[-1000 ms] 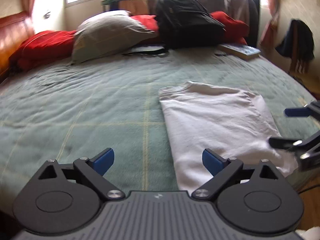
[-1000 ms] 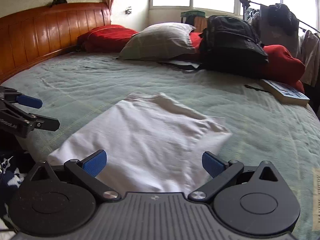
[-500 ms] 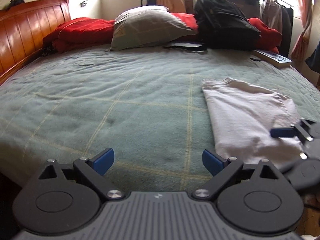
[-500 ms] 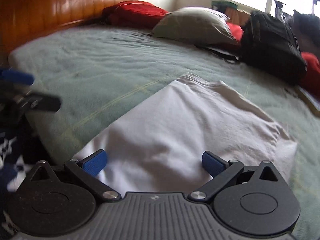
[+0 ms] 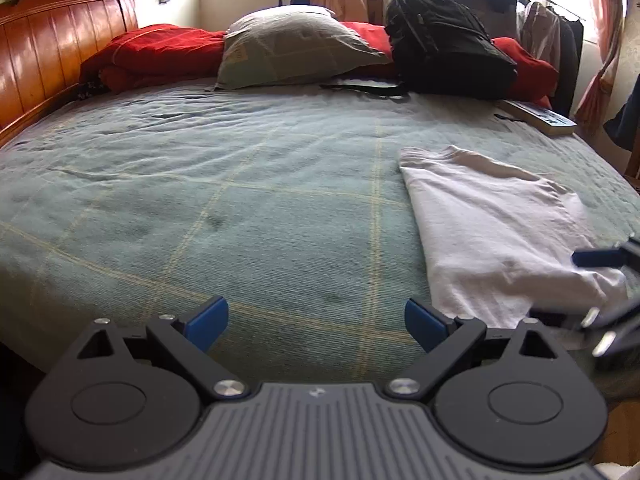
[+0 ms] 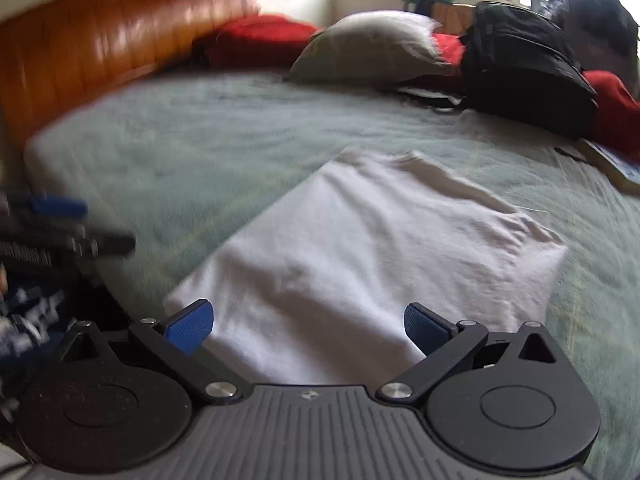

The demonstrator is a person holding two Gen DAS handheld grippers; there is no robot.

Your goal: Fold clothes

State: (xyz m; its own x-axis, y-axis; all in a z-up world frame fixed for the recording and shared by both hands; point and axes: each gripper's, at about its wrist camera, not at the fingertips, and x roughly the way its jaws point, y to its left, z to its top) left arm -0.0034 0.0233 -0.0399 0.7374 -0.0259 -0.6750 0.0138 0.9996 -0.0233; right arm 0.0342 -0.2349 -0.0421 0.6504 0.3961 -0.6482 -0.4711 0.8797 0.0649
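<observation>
the shirt (image 6: 360, 264) lies lengthwise straight ahead of the wide-open right gripper (image 6: 308, 326), nearer than the wide-open left gripper (image 5: 316, 320).

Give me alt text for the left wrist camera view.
The open left gripper hovers over a green bedspread, holding nothing. A folded white garment lies to its right, with the right gripper at its near edge.
</observation>
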